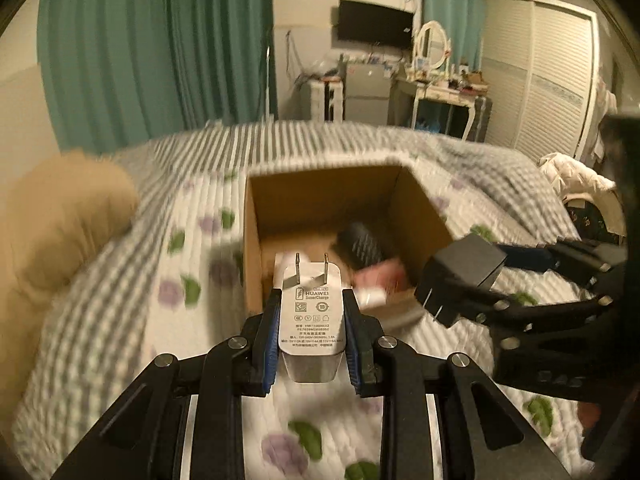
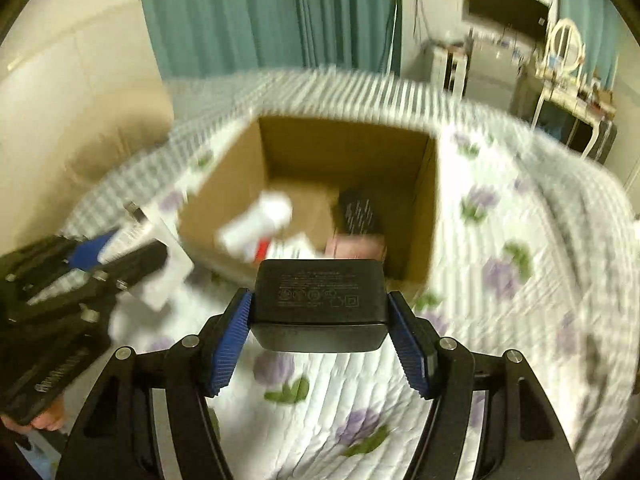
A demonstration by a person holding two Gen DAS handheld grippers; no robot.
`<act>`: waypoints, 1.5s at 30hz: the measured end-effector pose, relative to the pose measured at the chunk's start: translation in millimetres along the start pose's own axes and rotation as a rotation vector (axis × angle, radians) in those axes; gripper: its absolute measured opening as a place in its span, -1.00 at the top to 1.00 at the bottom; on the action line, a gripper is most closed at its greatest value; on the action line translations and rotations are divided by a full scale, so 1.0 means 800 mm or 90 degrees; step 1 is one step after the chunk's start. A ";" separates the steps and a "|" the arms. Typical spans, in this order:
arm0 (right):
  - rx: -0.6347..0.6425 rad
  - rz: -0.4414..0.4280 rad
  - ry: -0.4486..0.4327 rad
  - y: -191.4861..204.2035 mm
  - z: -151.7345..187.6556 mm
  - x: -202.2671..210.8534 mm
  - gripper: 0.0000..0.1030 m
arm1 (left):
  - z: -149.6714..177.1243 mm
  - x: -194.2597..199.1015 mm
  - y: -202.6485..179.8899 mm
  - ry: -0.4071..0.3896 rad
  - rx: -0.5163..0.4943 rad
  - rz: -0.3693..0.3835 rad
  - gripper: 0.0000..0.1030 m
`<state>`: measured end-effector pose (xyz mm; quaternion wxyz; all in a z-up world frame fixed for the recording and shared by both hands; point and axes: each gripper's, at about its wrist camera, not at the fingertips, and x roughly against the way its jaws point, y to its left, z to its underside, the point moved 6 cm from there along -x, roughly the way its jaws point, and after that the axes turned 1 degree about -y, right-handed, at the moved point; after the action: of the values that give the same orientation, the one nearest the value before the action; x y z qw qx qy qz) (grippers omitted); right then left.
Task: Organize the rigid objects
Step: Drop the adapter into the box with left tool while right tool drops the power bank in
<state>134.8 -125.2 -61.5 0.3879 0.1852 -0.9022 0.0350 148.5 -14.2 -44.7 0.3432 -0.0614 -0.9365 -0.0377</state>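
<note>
White charger (image 1: 310,316) clamped tight in left gripper (image 1: 311,334) fingers, near the cardboard box (image 1: 320,188). Black adapter (image 2: 320,300) pinched between right gripper (image 2: 320,334) fingers, half-spread, beside the box.

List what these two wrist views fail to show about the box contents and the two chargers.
- Cardboard box contents, both views: motion blur; a dark item and a pink one stay unidentified.
- Black charger prongs, right wrist view: hidden behind its body, in the right claw.
- White charger base, left wrist view: hidden between the left claw fingers.
</note>
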 end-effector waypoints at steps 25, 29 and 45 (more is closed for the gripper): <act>-0.023 0.026 0.004 -0.060 -0.056 -0.069 -0.29 | -0.031 -0.170 -0.023 0.063 -0.046 0.001 0.46; -0.030 0.027 0.006 -0.067 -0.055 -0.073 -0.29 | -0.028 -0.174 -0.024 0.069 -0.046 0.002 0.40; -0.012 0.036 -0.019 -0.047 -0.073 -0.053 -0.29 | -0.069 -0.106 0.037 -0.013 -0.018 -0.057 0.05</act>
<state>215.4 -135.3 -53.7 0.3752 0.1565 -0.9130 0.0345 252.0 1.7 -56.6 0.3305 -0.0243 -0.9412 -0.0656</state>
